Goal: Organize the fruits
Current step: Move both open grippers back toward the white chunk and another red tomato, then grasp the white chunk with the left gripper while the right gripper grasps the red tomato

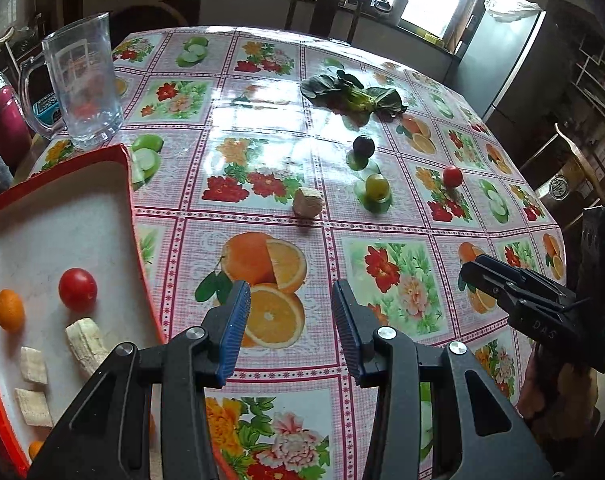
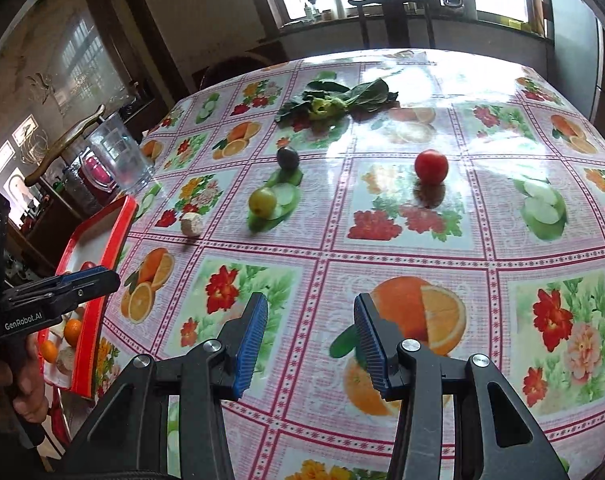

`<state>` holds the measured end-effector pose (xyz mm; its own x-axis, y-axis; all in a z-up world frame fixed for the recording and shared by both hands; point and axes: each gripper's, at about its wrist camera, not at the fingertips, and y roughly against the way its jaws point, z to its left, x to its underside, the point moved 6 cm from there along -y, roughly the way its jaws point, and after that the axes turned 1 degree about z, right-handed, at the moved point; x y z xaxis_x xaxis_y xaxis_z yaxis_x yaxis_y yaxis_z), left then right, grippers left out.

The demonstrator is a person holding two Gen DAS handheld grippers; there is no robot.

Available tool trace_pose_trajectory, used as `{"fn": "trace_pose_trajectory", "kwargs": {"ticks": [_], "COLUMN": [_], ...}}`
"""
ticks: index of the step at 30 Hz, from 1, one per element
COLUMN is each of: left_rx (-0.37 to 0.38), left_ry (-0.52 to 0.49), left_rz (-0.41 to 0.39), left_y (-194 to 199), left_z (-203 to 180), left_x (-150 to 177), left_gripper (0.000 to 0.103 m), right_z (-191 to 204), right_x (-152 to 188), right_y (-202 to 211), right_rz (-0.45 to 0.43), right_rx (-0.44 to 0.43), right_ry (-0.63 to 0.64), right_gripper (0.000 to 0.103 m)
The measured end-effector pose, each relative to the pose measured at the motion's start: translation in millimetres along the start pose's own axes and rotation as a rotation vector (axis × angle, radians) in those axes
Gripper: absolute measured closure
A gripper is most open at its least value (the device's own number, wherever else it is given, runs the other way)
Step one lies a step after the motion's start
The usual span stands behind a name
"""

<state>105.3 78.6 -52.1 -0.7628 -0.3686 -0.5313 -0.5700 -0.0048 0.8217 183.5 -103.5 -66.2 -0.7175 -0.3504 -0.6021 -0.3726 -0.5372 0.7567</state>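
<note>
Fruits lie in two groups on a table covered by a glossy cloth (image 1: pixel 270 152) printed with oranges and flowers. Out on the cloth, a dark plum (image 1: pixel 363 146) sits nearest a bunch of leafy greens (image 1: pixel 354 94), a yellow-green fruit (image 1: pixel 377 187) lies just in front of the plum, and a red tomato (image 1: pixel 452 176) stands apart to their right. A pale, cut chunk of something (image 1: pixel 308 201) rests left of the yellow-green fruit; what it is cannot be told.

At the table's left edge sits a red-rimmed tray (image 1: pixel 128 184) with a white floor. It holds a second tomato (image 1: pixel 77 289), a small orange (image 1: pixel 9 310), a peeled banana piece (image 1: pixel 87 345) and two pale slices (image 1: pixel 33 364). Another orange fruit shows at the tray's near corner, mostly hidden by the gripper. Behind the tray stands an empty glass mug (image 1: pixel 84 80).

The left gripper (image 1: pixel 290 334) hovers over the cloth just right of the tray, its blue-padded jaws spread apart with nothing between them. The right gripper (image 2: pixel 310 346) hangs above a printed orange nearer the table's front, jaws likewise parted and empty. Neither touches any fruit. In the right wrist view a hand (image 2: pixel 18 380) grips the left gripper's handle beside the tray.
</note>
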Motion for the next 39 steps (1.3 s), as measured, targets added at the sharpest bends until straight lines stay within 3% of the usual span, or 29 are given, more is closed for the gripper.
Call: {"fn": "trace_pose_trajectory", "kwargs": {"ticks": [12,20,24,27,28,30,32,39], "left_rx": [-0.029,-0.040,-0.067,-0.080,-0.088,-0.092,-0.044,0.010], "left_ry": [-0.021,-0.029,-0.049,-0.080,-0.085,-0.087,-0.068,-0.066], "left_rz": [0.069,0.082,0.046,0.024,0.018,0.012,0.023,-0.005], "left_y": [-55.6,-82.0,-87.1,-88.8,-88.6,-87.7,-86.0,-64.4], "left_z": [-11.1,-14.9,-16.6,-18.2,-17.8,-15.7,-13.6,-18.1], "left_x": [-30.6,-48.0,-53.9,-55.3,-55.0,-54.7,-53.6,-40.3], "left_gripper": [0.063,0.063,0.063,0.065,0.067,0.076,0.085,0.085], "right_z": [-71.9,-89.0,-89.1,-87.5,-86.4,-83.1,-77.8,-36.4], "right_x": [-60.4,-86.3,-93.9,-94.0,-92.1,-86.7,-81.4,-59.5], "right_y": [-24.1,-44.6,-58.6,-68.8,-72.0,-72.2,-66.6,-30.3], "right_rz": [-0.044,-0.037,-0.037,-0.021,-0.011,-0.014,-0.024,-0.056], "right_rx": [0.110,0.133,0.158,0.186,0.194,0.213,0.193,0.048], "right_ry": [-0.064,-0.047,-0.030,0.002,0.014,0.032,0.032,0.020], "right_gripper": [0.057,0.057,0.057,0.061,0.071,0.071,0.071,0.071]}}
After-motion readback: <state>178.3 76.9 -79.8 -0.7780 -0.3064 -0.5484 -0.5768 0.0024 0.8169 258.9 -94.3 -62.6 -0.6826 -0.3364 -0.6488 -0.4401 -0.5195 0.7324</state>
